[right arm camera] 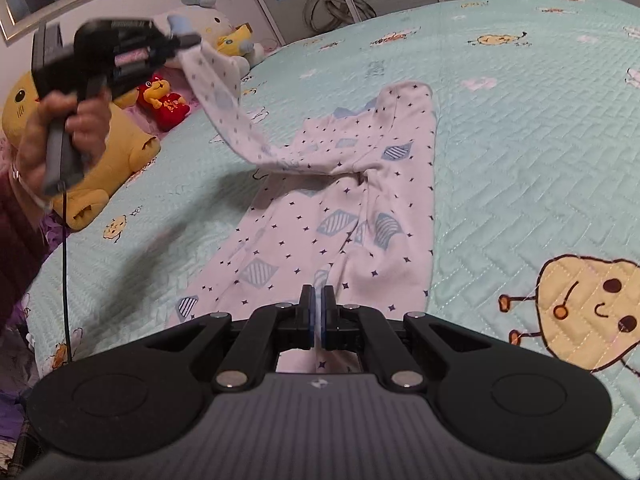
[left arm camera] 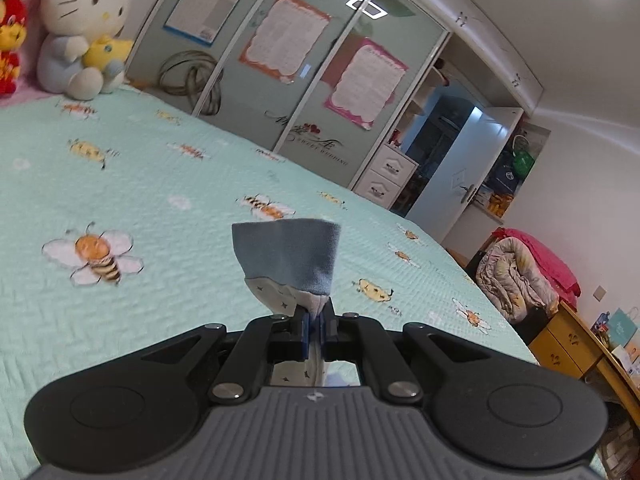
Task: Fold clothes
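Observation:
A white garment (right arm camera: 340,208) with small dark stars and blue patches lies spread on the mint bedspread (right arm camera: 520,140). My right gripper (right arm camera: 318,300) is shut on its near edge, with white cloth pinched between the blue pads. In the right wrist view my left gripper (right arm camera: 188,42), held by a hand (right arm camera: 60,128), is up at the left and lifts one long part of the garment off the bed. The left wrist view shows that gripper (left arm camera: 318,316) shut on this part, whose blue cuff (left arm camera: 288,252) sticks out past the fingertips.
Plush toys sit at the head of the bed: a white cat (left arm camera: 80,28), a yellow one (right arm camera: 100,152) and a small red one (right arm camera: 164,100). Mirrored wardrobe doors (left arm camera: 288,60) stand behind the bed. A wooden cabinet (left arm camera: 572,344) and piled bedding (left arm camera: 520,272) are beyond its far edge.

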`<state>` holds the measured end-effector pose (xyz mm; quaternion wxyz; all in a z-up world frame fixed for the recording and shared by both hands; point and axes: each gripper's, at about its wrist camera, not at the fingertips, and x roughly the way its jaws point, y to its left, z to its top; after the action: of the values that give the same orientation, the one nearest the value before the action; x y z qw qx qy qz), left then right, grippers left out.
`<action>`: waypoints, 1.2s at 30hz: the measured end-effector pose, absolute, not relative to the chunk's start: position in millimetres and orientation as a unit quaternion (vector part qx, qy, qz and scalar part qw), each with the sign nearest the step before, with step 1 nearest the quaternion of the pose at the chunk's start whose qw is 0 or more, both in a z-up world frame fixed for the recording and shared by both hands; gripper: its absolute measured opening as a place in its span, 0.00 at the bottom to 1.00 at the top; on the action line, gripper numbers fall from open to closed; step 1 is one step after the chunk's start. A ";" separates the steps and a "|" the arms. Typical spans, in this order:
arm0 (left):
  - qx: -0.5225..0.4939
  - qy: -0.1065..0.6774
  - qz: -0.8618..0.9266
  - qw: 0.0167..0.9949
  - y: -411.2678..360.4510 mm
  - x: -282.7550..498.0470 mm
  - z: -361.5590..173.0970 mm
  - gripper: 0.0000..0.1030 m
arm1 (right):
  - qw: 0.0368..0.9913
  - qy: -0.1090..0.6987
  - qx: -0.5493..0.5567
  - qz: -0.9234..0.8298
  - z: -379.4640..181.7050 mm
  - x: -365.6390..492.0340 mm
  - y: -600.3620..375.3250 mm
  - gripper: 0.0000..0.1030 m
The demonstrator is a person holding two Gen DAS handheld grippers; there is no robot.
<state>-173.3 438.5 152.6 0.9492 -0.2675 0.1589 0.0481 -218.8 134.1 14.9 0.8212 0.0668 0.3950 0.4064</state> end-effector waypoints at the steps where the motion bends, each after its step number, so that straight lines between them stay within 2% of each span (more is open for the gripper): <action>1: -0.270 0.156 0.050 0.949 441.4 -176.9 152.0 0.02 | 0.817 0.397 0.075 0.411 14.0 -218.0 132.5 0.01; 10: -0.295 0.115 0.091 0.944 466.2 -229.3 140.6 0.02 | 0.773 0.400 0.112 0.480 16.8 -201.0 116.0 0.08; 13: -0.327 0.118 0.105 0.932 472.4 -249.7 115.9 0.02 | 0.775 0.379 0.190 0.468 24.8 -165.4 98.5 0.15; 16: -0.352 0.120 0.115 0.921 471.9 -272.0 88.6 0.02 | 0.803 0.358 0.225 0.420 25.2 -112.8 99.9 0.16; 22: -0.373 0.138 0.151 0.905 471.1 -307.9 38.6 0.02 | 0.806 0.366 0.248 0.394 -5.2 -6.5 151.2 0.16; 27: -0.407 0.156 0.200 0.877 482.3 -320.5 -6.8 0.04 | 0.773 0.406 0.321 0.366 -50.5 49.3 178.9 0.15; 28: -0.421 0.155 0.204 0.870 484.6 -322.3 -15.8 0.06 | 0.767 0.416 0.333 0.357 -60.3 56.9 181.9 0.00; 34: -0.415 0.142 0.193 0.878 486.5 -320.9 -15.2 0.06 | 0.785 0.381 0.332 0.359 -61.2 42.4 176.3 0.01; 35: -0.416 0.141 0.191 0.878 487.0 -321.5 -15.6 0.06 | 0.791 0.360 0.339 0.361 -58.6 39.4 173.2 0.04; 36: -0.417 0.140 0.190 0.878 487.6 -322.1 -16.1 0.06 | 0.797 0.338 0.346 0.362 -56.0 36.5 169.8 0.11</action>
<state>-322.1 487.6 -16.1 0.8780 -0.4168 0.1396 0.1897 36.5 169.8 -56.0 0.7969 0.3462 0.3380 0.3618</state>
